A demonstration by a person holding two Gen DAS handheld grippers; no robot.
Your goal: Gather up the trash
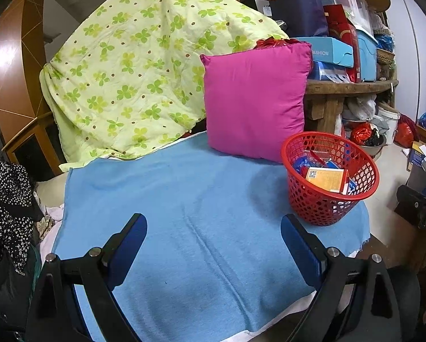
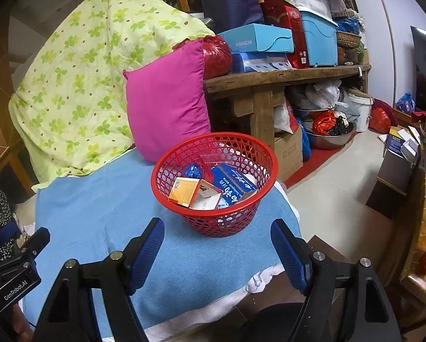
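A red mesh basket (image 2: pixel 241 148) (image 1: pixel 298 139) stands on the right side of a blue towel (image 1: pixel 184 213) (image 2: pixel 99 213). Inside it lie an orange box (image 2: pixel 183 191) (image 1: pixel 324 179), a blue box (image 2: pixel 232 185), a white-and-red carton (image 2: pixel 207 199) and a crumpled blue wrapper (image 2: pixel 193 170). My right gripper (image 2: pixel 217 245) hovers just in front of the basket, open with nothing between its blue pads. My left gripper (image 1: pixel 214 236) hangs open over the bare towel, left of the basket, holding nothing.
A magenta pillow (image 1: pixel 255 99) (image 2: pixel 167 99) leans behind the basket against a green clover quilt (image 1: pixel 141 65). A wooden bench (image 2: pixel 284 77) to the right carries boxes and tubs, with bags and a steel basin (image 2: pixel 332 138) beneath. The towel's right edge drops to the tiled floor (image 2: pixel 341 185).
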